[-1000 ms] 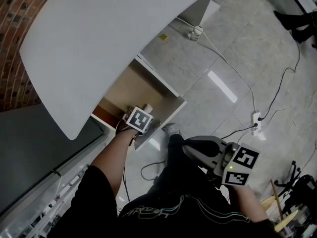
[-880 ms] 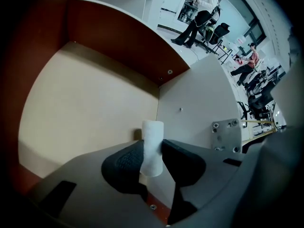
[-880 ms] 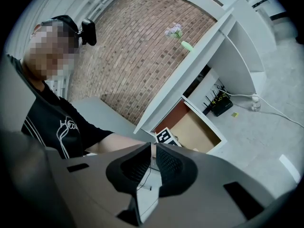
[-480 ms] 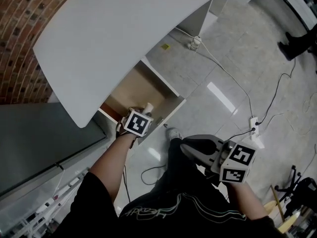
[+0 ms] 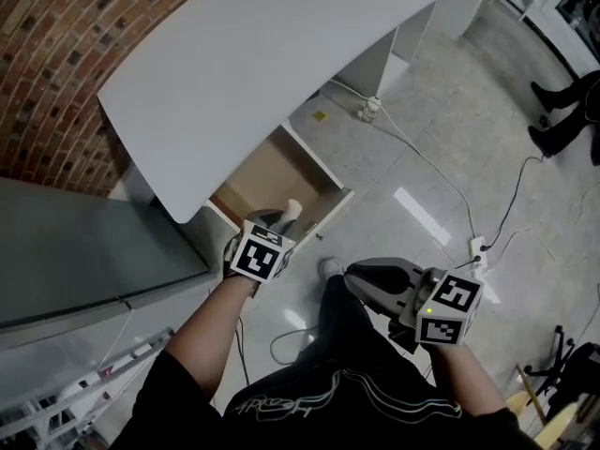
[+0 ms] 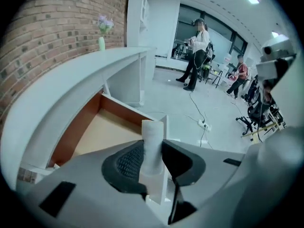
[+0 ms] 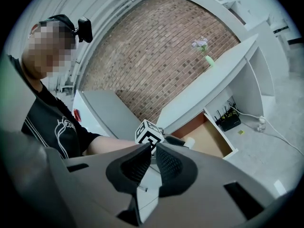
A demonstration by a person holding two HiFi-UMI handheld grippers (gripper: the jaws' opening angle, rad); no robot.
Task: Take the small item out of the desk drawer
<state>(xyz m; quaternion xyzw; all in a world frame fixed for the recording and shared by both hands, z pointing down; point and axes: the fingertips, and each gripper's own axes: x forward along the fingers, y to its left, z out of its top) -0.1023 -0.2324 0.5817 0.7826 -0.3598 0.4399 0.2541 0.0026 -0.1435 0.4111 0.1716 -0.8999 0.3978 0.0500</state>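
Note:
The desk drawer (image 5: 323, 165) stands pulled out under the white desk top (image 5: 262, 73), its tan bottom bare. My left gripper (image 5: 278, 217) hovers over the drawer's front corner, shut on a small white cylinder (image 5: 292, 208). In the left gripper view the cylinder (image 6: 153, 132) stands upright between the pads of the left gripper (image 6: 152, 152), with the drawer (image 6: 102, 127) below. My right gripper (image 5: 359, 278) hangs lower right, over the floor, jaws together with nothing between them. In the right gripper view the right gripper (image 7: 153, 149) points at the left one's marker cube (image 7: 148, 134).
A grey cabinet (image 5: 75, 242) stands left of the desk against a brick wall (image 5: 66, 54). A power strip (image 5: 480, 247) and cables lie on the tiled floor. A vase with flowers (image 6: 101, 41) sits on the desk. People stand far off (image 6: 197, 51).
My left gripper has lifted up out of the drawer with the white cylinder in its jaws. The right gripper has also risen a little and stays shut.

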